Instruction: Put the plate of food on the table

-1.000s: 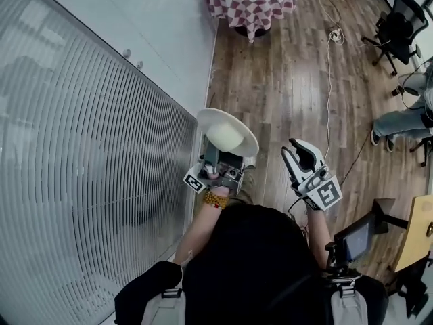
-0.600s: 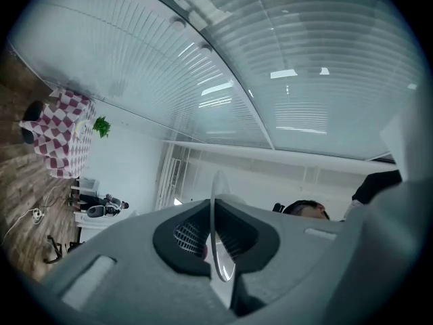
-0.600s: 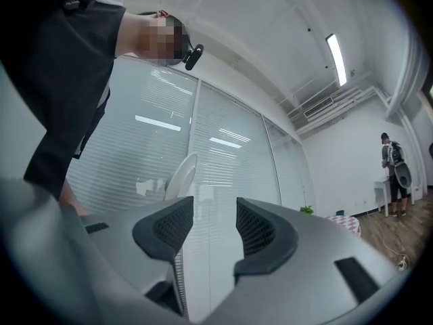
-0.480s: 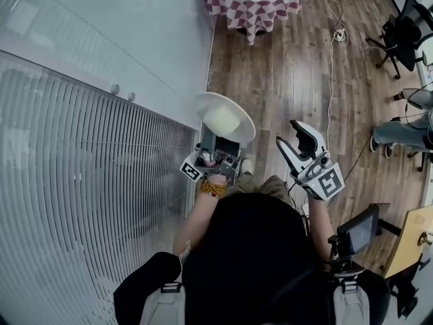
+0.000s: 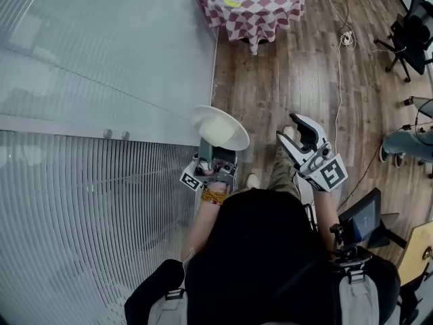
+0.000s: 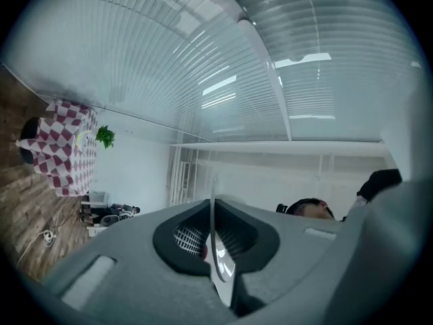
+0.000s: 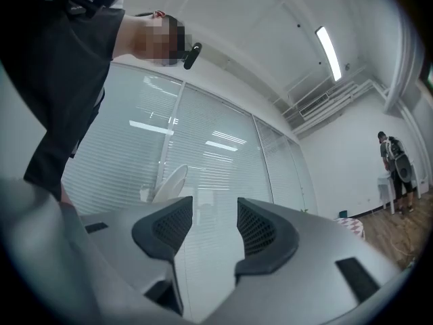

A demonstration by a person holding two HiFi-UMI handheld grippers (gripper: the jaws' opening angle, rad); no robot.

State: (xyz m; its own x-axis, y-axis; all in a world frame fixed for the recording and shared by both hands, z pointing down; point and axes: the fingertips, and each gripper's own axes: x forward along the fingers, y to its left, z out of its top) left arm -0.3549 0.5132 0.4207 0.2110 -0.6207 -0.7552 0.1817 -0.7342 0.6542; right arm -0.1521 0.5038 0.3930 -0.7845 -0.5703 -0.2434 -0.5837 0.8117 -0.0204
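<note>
My rig's left gripper [image 5: 217, 150] and right gripper [image 5: 296, 130] are grey-white with dark mesh pads [image 7: 260, 230] and black-and-white marker cubes [image 5: 329, 175]. The wearer has a black top [image 5: 257, 263], grey shoulder straps [image 5: 166, 309] and a beaded bracelet [image 5: 214, 196].

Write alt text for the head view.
Seen from above, a person holds a white plate clamped at its rim in the left gripper. The right gripper is empty, its fingers just opened wide. A checked-cloth table stands ahead on the wood floor.

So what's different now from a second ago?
The person walked closer to the checkered table. The right gripper has just been opening its fingers, with nothing between them. The left gripper stays shut on the white plate.
</note>
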